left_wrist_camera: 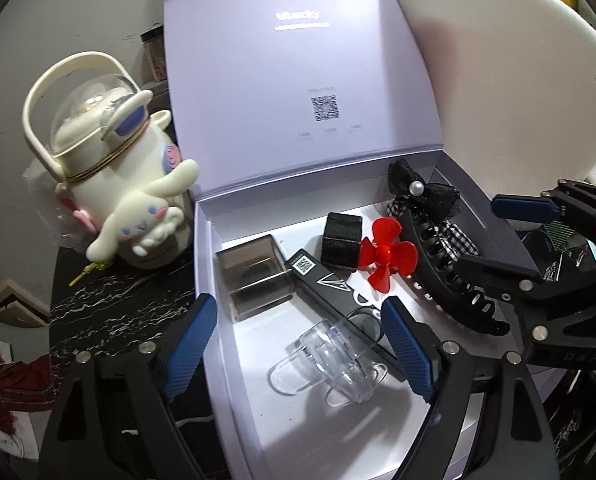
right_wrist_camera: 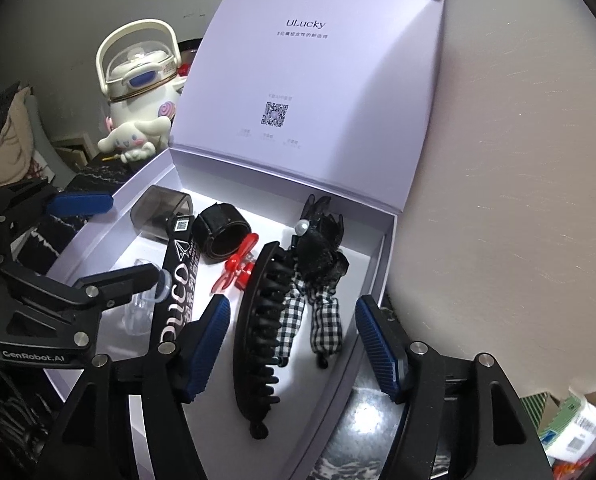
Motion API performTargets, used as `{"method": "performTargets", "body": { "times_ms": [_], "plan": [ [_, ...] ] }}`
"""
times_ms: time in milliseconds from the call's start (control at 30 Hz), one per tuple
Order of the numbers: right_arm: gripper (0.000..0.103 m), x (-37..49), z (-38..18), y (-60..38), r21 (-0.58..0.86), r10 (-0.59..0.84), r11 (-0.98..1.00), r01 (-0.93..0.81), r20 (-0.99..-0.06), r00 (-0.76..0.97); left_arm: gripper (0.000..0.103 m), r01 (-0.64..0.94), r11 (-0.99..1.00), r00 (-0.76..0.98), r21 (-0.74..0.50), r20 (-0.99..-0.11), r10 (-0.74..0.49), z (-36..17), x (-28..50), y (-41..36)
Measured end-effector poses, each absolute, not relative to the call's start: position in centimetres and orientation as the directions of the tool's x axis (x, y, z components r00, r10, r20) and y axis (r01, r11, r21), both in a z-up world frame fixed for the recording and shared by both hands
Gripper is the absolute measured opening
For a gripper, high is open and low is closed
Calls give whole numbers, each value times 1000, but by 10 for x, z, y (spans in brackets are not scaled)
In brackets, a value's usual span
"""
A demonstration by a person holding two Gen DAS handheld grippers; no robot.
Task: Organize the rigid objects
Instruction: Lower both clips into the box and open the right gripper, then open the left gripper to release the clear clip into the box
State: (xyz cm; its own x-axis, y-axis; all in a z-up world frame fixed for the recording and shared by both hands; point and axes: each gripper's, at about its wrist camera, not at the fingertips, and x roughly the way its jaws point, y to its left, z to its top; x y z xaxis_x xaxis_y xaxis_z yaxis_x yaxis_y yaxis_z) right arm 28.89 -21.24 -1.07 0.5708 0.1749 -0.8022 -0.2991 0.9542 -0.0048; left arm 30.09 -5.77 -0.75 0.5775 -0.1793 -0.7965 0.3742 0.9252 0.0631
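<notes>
The upright lid (right_wrist_camera: 321,80) read "ULucky" above a QR code; the left gripper (left_wrist_camera: 298,336) bore "GenRobot.AI", legible only from the right wrist. Both grippers stood open, holding nothing. The left hung over the clear plastic holder (left_wrist_camera: 329,364) inside the box (right_wrist_camera: 371,276); the right gripper (right_wrist_camera: 294,344) straddled the black hair claw (right_wrist_camera: 258,332) near the box's right wall, white floor bare nearby.

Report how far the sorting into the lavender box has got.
Done: the box already holds the black hair claw, checked bow clip, red propeller, black strap loop, smoky case, long black box and clear plastic piece. In hand: nothing; the left gripper and right gripper hover open above the contents. Left: only the cartoon dog bottle stands outside, possibly not part of it.
</notes>
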Motion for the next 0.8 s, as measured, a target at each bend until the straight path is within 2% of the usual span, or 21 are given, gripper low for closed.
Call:
{"method": "performTargets", "body": {
  "times_ms": [633,700,800],
  "plan": [
    [70,264,21,-213,-7,173,963,-270,-753,635,88,332,942,624,49,-760,-180,26,271,-38],
    [71,258,30,-213,-19,161,965,-260,-742,651,88,320,946,639,57,-750,-171,35,264,-36],
    [79,248,43,-211,-34,152,967,-253,-718,679,88,312,948,659,57,-732,-173,47,254,-32]
  ]
}}
